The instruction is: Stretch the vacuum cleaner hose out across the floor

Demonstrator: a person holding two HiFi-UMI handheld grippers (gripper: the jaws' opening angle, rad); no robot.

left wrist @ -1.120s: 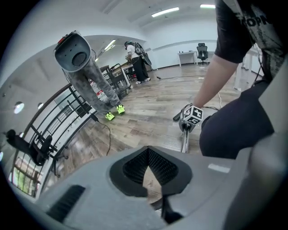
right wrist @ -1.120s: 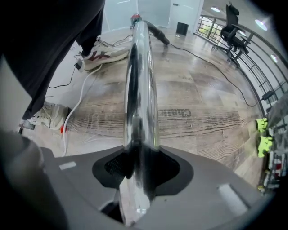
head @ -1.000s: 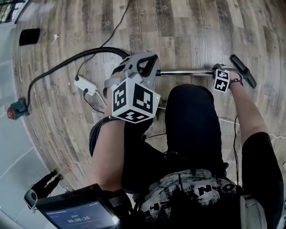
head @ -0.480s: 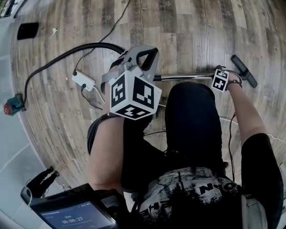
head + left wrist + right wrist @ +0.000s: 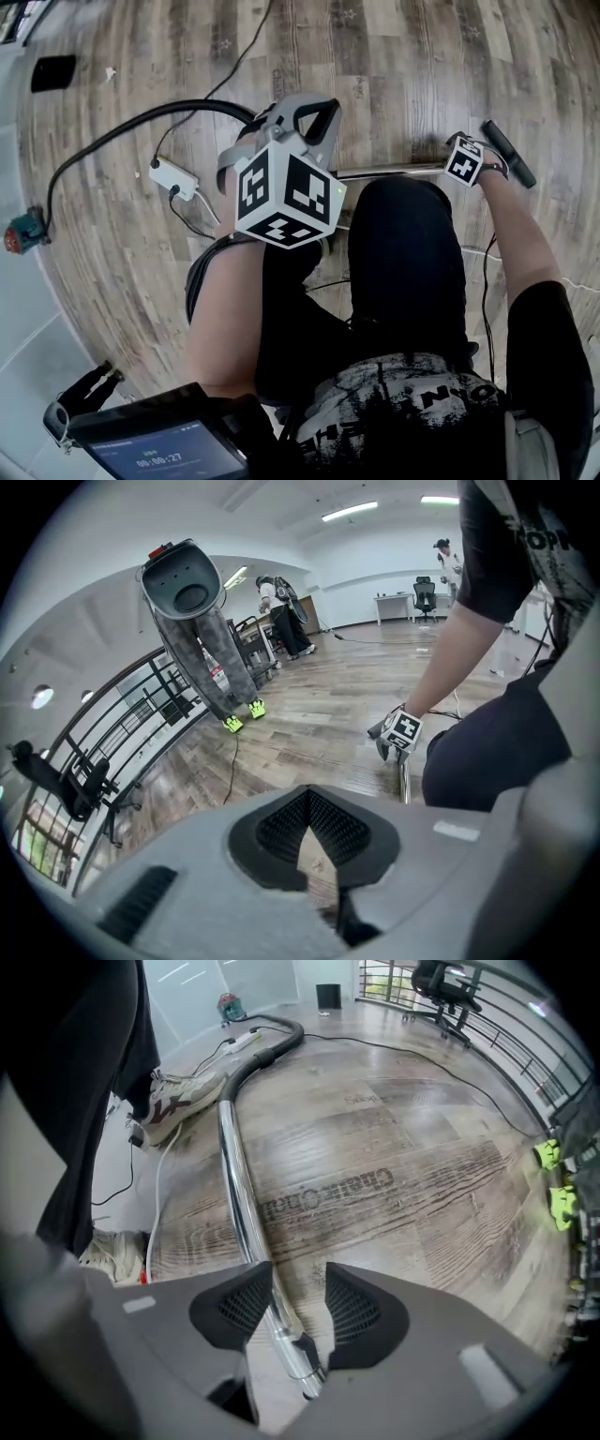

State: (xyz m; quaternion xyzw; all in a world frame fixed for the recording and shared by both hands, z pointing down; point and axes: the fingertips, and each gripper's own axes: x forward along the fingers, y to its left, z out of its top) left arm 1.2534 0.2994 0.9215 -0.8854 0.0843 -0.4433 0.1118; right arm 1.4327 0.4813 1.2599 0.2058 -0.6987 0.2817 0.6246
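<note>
The black vacuum hose [image 5: 122, 127] curves over the wood floor from the small vacuum cleaner [image 5: 21, 232] at the left to a chrome tube [image 5: 394, 171]. That tube ends in a black floor nozzle [image 5: 509, 153]. My right gripper [image 5: 466, 161] points straight down over the tube's nozzle end. In the right gripper view its jaws [image 5: 298, 1271] stand apart with the chrome tube [image 5: 239, 1176] between them, close to the left pad [image 5: 246, 1307]. These jaws have just been closing. My left gripper [image 5: 309, 112] hovers near the hose's bend, shut [image 5: 309, 834] with nothing between the pads.
A white power strip [image 5: 173, 178] with thin cables lies left of my left gripper. My dark-trousered leg [image 5: 403, 272] stands beside the tube, my shoe [image 5: 178, 1101] next to it. A person in green shoes [image 5: 239, 722] stands farther off. A railing [image 5: 525, 1016] borders the floor.
The right gripper's marker cube has rolled a little above the tube and stayed in place. The left gripper and the hose have hardly shifted.
</note>
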